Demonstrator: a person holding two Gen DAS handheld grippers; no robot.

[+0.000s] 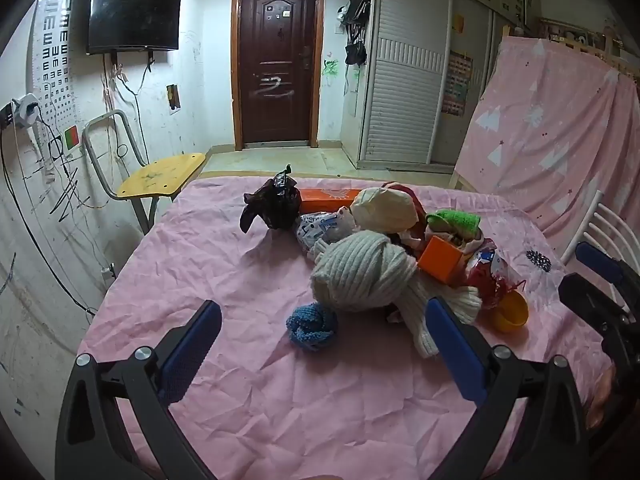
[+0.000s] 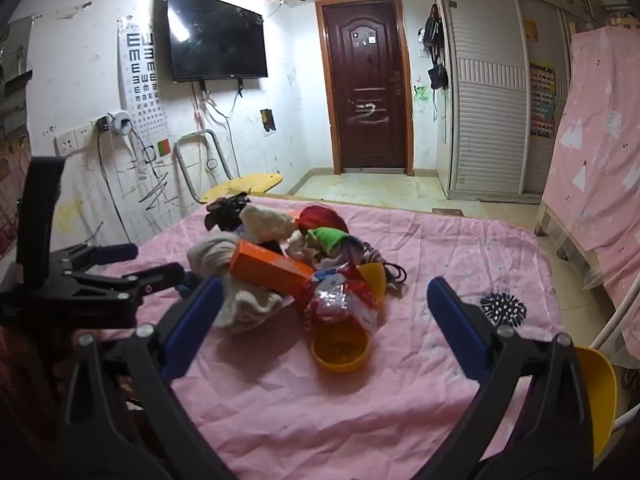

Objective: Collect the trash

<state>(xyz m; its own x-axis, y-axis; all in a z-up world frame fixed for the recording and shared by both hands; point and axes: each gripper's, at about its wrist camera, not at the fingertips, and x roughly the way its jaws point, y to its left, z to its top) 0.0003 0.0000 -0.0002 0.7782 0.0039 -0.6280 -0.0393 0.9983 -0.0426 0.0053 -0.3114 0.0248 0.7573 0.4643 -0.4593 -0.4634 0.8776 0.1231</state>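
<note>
Both grippers hover over the near edge of the desk (image 1: 248, 400) with its wrinkled pink cloth, and nothing is collected yet. The left gripper (image 1: 324, 344) has its jaws spread as wide as they go, nothing between the blue pads. The right gripper (image 2: 326, 316) is just as wide and just as empty, aimed at the near end of the heap.

Nearest to it sits a yellow bowl (image 2: 340, 350), touching a crinkly red-and-clear wrapper (image 2: 340, 300). From the left view, a small blue knitted bundle (image 1: 311, 326) lies closest, just beside a big grey ribbed bundle (image 1: 362, 276).

Further in: two orange boxes, one short (image 1: 440, 260) and one long (image 1: 328, 198) at the back. A cream ball (image 1: 384, 210), a green fuzzy cloth (image 1: 458, 222), something red (image 2: 322, 216) behind, and a black crumpled bag (image 1: 276, 204) at the far left. A second yellow piece (image 2: 374, 276) peeks from the pile; it may be another bowl, hard to say. A dark cord (image 2: 390, 270) trails off to the right.

So the whole pile is left to sort, and no bin shows in either view.
</note>
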